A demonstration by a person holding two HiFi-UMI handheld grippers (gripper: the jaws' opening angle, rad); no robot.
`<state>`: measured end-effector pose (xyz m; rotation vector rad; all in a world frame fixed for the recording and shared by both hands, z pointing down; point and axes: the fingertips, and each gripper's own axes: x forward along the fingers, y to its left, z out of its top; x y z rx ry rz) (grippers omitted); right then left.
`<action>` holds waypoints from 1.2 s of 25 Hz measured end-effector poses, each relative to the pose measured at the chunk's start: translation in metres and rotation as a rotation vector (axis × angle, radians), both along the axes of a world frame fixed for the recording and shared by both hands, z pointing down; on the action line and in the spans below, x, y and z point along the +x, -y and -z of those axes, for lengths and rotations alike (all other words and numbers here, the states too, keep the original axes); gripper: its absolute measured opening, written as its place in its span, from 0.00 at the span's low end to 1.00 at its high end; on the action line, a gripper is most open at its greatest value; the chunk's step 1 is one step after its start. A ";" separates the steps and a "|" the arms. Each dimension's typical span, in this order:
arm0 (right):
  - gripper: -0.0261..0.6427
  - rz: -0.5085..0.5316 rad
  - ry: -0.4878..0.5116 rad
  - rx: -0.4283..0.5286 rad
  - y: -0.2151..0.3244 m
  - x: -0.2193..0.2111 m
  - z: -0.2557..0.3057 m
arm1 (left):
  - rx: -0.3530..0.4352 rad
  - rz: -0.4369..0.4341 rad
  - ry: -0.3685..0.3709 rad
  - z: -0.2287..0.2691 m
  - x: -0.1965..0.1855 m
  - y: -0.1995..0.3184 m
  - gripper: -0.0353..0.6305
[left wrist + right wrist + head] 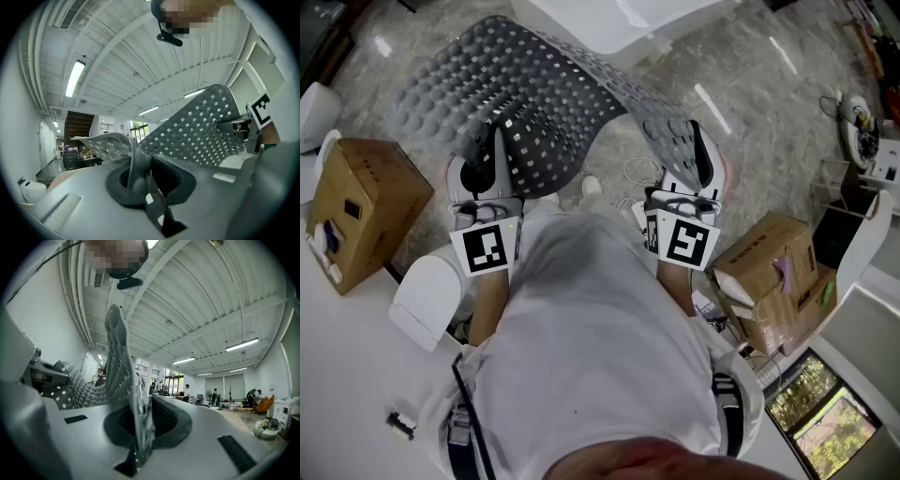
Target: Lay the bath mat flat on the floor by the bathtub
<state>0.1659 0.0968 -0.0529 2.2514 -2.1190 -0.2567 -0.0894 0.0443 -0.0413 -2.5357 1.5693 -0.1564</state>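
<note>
I hold up a grey bath mat, dotted with holes and suction bumps, and it arches over the marble floor in front of me. My left gripper is shut on the mat's near left edge, and my right gripper is shut on its near right edge. In the left gripper view the mat rises from the left gripper, its edge pinched between the jaws. In the right gripper view the mat stands edge-on, clamped in the right gripper.
A white bathtub lies beyond the mat at the top. Cardboard boxes stand at the left and the right. A white toilet-like fixture is near my left side. Loose cables lie on the floor under the mat.
</note>
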 end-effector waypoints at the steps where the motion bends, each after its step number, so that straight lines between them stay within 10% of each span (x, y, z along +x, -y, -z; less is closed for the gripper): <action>1: 0.07 0.010 0.024 0.002 -0.001 0.006 -0.001 | -0.007 0.002 0.008 -0.003 0.004 -0.001 0.09; 15: 0.07 0.171 0.173 -0.481 -0.053 0.038 -0.182 | -0.295 0.006 0.334 -0.131 -0.021 -0.064 0.09; 30: 0.07 0.232 0.173 -0.462 -0.125 -0.073 -0.136 | -0.281 0.138 0.080 -0.149 -0.145 -0.140 0.09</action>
